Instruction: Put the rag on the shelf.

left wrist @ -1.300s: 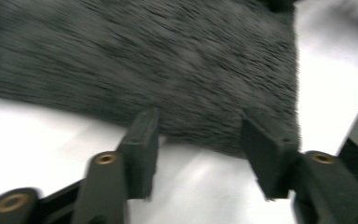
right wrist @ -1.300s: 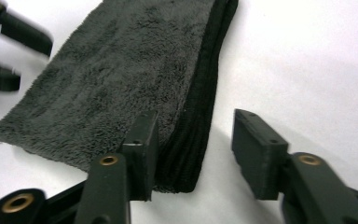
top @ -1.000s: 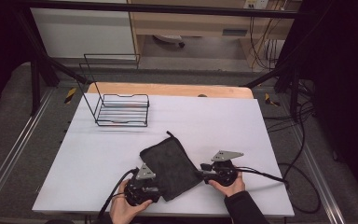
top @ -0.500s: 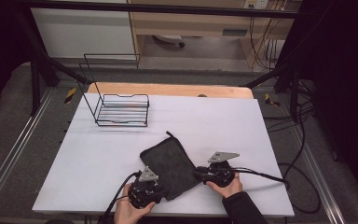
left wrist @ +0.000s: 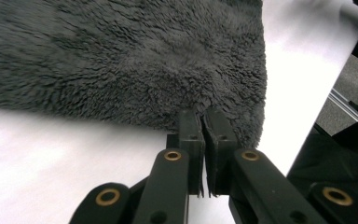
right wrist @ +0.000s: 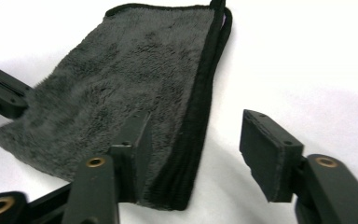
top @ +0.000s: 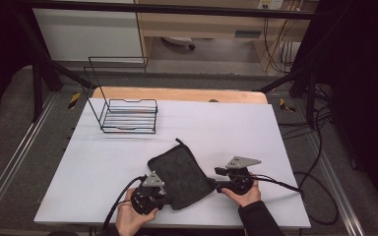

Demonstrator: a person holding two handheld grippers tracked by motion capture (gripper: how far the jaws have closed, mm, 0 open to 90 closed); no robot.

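Note:
A dark grey fluffy cloth [top: 179, 173] lies folded on the white table [top: 226, 132], near its front edge. In the left gripper view the cloth [left wrist: 135, 56] spreads ahead of my left gripper [left wrist: 204, 116], whose jaws are shut on its near edge. From above, the left gripper [top: 163, 199] sits at the cloth's front left corner. My right gripper [top: 215, 186] is at the cloth's right corner and stands open [right wrist: 198, 123]. One of its fingers [right wrist: 137, 140] rests over the cloth [right wrist: 121, 88]; the other is over bare table, and the hemmed edge runs between them.
A black wire rack [top: 128, 115] stands at the table's back left. A wooden board [top: 177, 94] lines the far edge. Cables [top: 295, 184] trail off to the right of the table. The table's middle and right back are bare white surface.
The right gripper has edged a little left toward the cloth's corner. The left gripper and the cloth have hardly shifted.

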